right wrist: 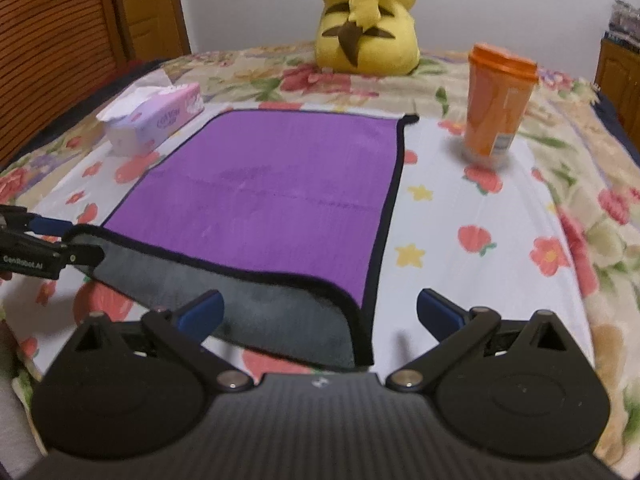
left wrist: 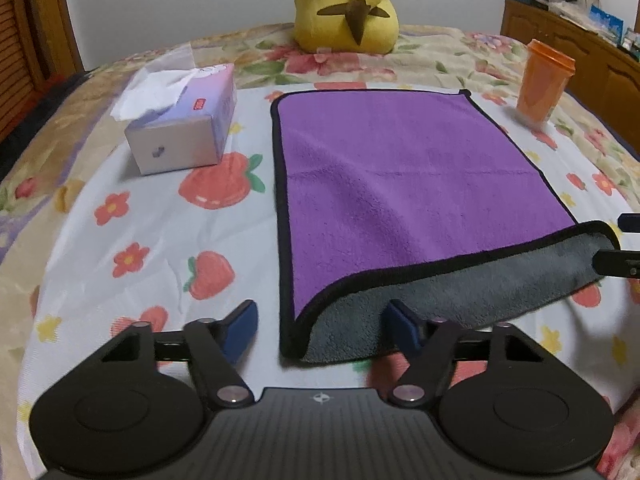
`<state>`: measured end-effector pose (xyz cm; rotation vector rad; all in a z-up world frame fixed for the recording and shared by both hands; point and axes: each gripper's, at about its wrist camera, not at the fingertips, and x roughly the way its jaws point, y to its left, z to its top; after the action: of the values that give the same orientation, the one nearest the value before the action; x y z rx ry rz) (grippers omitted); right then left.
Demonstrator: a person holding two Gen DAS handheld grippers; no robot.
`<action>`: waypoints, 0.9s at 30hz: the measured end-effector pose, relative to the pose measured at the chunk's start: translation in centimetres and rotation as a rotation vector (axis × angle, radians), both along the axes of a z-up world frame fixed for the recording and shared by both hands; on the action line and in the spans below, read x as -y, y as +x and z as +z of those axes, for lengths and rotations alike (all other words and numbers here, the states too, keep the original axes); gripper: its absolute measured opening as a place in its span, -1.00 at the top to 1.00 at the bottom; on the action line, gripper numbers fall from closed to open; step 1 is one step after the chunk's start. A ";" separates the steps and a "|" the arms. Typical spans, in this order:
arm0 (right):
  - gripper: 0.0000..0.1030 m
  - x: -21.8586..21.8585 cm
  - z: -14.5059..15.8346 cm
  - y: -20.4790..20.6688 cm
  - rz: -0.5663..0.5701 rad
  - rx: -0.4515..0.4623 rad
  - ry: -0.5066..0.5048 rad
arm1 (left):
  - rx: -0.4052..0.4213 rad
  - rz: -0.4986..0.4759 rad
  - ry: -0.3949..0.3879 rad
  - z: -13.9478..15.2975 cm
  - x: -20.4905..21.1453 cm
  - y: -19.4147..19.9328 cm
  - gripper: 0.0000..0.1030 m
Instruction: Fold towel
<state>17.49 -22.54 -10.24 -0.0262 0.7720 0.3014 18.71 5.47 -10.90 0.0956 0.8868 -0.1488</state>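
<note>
- Two views clash: your left gripper (left wrist: 320, 320) and right gripper (right wrist: 320, 312) show spread jaws, yet each view shows the other pinching a raised corner; I cannot tell which holds.
- The towel (left wrist: 400, 180) lies mid-bed (left wrist: 120, 240) with the first fold just beginning; you should carry its near corners to its far edge.

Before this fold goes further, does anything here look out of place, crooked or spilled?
Only the towel: its near edge is lifted and curled back, showing the grey underside, so it does not lie flat. The tissue box and the orange cup stand upright, and nothing is spilled.
</note>
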 end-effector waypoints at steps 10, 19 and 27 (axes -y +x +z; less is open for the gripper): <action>-0.56 0.1 -0.9 0.8 0.024 -0.069 0.014 | -0.007 -0.030 -0.015 0.0 0.4 -0.2 0.02; 0.00 0.1 -0.8 1.0 0.046 -0.079 0.038 | -0.019 -0.010 -0.035 0.1 0.1 -0.1 0.22; 0.61 0.2 -0.8 1.2 0.064 -0.079 0.022 | -0.011 -0.018 -0.033 0.2 0.2 -0.3 0.68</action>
<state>18.68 -22.73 -11.02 -0.0185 0.8477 0.3732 18.45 5.23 -10.68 0.0722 0.8942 -0.1806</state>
